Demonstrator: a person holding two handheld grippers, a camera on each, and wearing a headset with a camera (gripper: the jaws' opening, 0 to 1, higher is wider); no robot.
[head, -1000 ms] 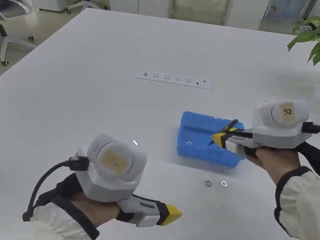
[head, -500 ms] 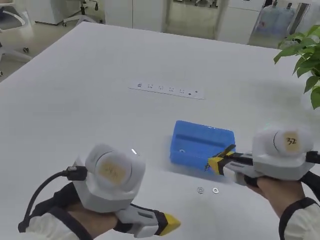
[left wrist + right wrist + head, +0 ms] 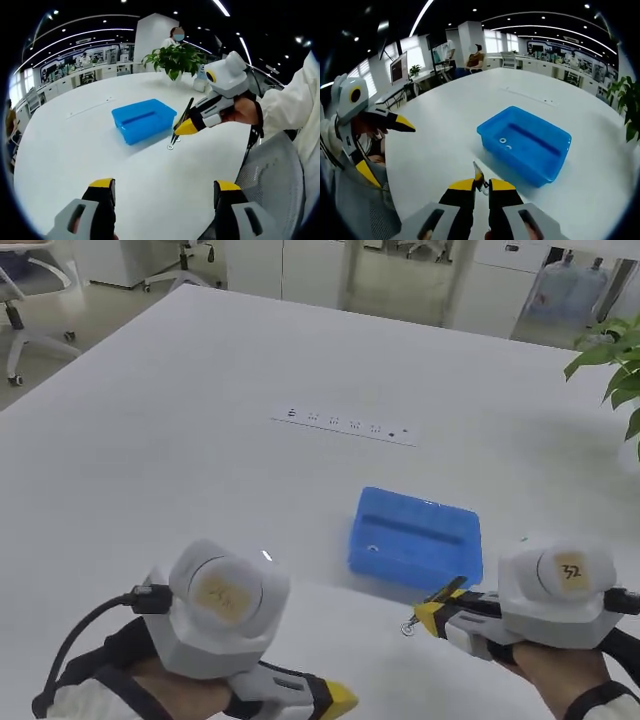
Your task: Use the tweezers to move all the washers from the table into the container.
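Pinching the tweezers [image 3: 478,173] between its closed-up jaws, the right gripper [image 3: 428,615] is seen low over the table [image 3: 180,440], just in front of the blue container [image 3: 415,562]. The tweezers' tip is recorded at a washer [image 3: 408,628] lying on the table; whether it touches cannot be told. Two washers [image 3: 503,140] are noted inside the container. The left gripper [image 3: 165,186] is seen well apart from the container, released, jaws spread wide.

Container [image 3: 415,540] blue; surface [image 3: 180,440] white; tweezers [image 3: 183,116] black; washer [image 3: 171,147] silver. Left tongs [image 3: 165,184], right tongs [image 3: 481,184]: yellow tips.
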